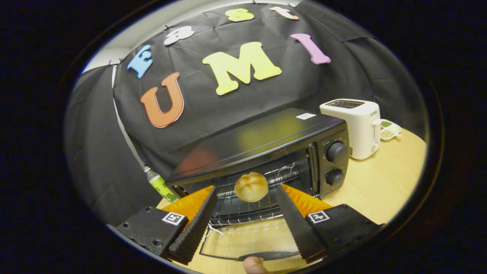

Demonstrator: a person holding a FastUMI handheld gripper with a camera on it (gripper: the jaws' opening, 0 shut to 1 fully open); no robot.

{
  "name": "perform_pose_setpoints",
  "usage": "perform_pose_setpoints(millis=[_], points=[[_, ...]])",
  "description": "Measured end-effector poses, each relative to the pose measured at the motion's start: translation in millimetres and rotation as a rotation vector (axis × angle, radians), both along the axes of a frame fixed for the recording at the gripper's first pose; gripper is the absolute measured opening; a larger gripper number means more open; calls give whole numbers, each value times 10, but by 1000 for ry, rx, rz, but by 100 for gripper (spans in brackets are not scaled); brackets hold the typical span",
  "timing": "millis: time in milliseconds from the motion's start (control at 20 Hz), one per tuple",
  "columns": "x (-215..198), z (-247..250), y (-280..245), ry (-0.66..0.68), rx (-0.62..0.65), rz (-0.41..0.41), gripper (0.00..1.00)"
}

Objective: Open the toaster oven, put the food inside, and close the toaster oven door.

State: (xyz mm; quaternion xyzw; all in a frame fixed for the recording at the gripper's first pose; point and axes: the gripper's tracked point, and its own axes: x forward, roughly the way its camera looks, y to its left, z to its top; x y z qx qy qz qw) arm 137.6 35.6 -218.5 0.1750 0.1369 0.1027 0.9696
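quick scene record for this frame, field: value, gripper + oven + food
gripper: open, fingers spread, bun between the tips, neither finger visibly pressing on it
bun: round, golden, just ahead of the oven opening, over the front of the rack
toaster oven: black, door open
oven door: glass, folded down flat towards the gripper, handle at near edge
rack: wire, inside the oven, bare
fingertip: a person's, at the door handle
toaster: white, beside the oven's knob side
table: light wood
task stage: door open, food not yet set down inside

gripper (247, 196) | ribbed tapering fingers (194, 228) | square coded markers on both blocks | screws
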Motion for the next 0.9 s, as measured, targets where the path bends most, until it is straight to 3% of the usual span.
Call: perform_pose_setpoints(millis=[500,900], points=[[-924,-424,-36,182,-227,34,100],[-1207,-1021,-20,351,-296,19,100]])
